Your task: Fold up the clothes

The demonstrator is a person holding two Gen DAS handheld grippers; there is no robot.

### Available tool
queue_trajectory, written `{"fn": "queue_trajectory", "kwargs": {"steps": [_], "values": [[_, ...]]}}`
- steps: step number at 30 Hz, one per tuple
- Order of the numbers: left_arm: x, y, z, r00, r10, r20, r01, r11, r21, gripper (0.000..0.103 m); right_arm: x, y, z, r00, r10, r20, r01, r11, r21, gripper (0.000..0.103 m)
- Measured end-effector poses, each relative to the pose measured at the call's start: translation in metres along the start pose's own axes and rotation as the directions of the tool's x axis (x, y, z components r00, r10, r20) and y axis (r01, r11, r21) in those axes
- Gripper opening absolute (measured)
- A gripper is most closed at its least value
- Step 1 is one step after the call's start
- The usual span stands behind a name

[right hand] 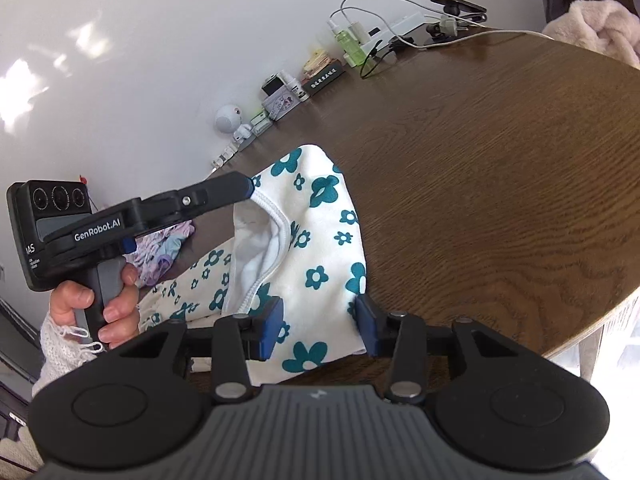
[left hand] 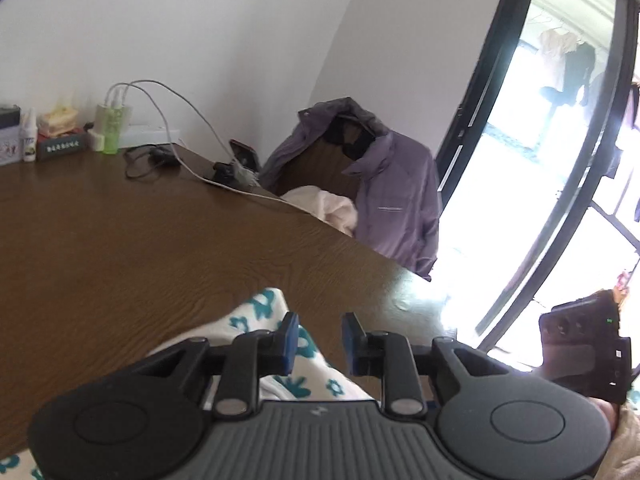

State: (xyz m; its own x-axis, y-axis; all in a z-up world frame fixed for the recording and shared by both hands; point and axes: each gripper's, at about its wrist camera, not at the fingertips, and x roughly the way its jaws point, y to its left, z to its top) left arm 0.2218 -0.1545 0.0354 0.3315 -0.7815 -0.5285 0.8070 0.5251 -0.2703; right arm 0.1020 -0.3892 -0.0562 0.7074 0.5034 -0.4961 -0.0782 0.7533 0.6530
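Observation:
A white garment with teal flowers (right hand: 320, 240) lies on the brown wooden table (right hand: 500, 200), its white-trimmed opening facing left. My right gripper (right hand: 319, 328) is open low over the garment's near end, and the cloth spans the gap between its blue pads (right hand: 269, 330). A hand (right hand: 116, 308) holds my left gripper (right hand: 246, 191), whose tip reaches the garment's far trimmed edge. In the left wrist view, my left gripper (left hand: 321, 338) is open; bare wood shows in the gap, and the garment (left hand: 256, 320) sits under the left pad (left hand: 291, 340).
A purple jacket (left hand: 394, 200) hangs over a chair past the table's far edge, with pink fleece (left hand: 334, 210) beside it. Cables, a green bottle (left hand: 112, 128), boxes and small items line the wall. More patterned clothes (right hand: 166, 250) lie at the left. A glass door (left hand: 560, 160) is on the right.

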Motion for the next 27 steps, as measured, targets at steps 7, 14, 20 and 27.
{"fn": "queue_trajectory", "kwargs": {"steps": [7, 14, 20, 27], "values": [[0.025, 0.037, -0.013, 0.987, 0.137, -0.080, -0.144, 0.986, -0.090, 0.021, 0.010, -0.007, -0.002, 1.000, 0.006, 0.003, -0.006, 0.998, 0.058, 0.009], [-0.021, 0.017, -0.009, 0.999, 0.051, -0.013, -0.051, 0.998, -0.046, 0.031, 0.010, 0.001, 0.029, 0.999, -0.048, -0.004, 0.048, 0.995, -0.089, 0.005], [0.007, -0.008, -0.032, 0.988, 0.088, -0.130, -0.080, 0.994, 0.070, 0.030, 0.012, 0.005, 0.033, 0.999, -0.025, -0.021, 0.022, 0.993, -0.118, 0.024], [0.011, 0.002, -0.044, 0.991, 0.076, -0.106, -0.075, 0.997, 0.012, 0.032, 0.016, -0.015, 0.042, 0.999, 0.043, -0.026, -0.043, 0.999, -0.003, 0.043]]}}
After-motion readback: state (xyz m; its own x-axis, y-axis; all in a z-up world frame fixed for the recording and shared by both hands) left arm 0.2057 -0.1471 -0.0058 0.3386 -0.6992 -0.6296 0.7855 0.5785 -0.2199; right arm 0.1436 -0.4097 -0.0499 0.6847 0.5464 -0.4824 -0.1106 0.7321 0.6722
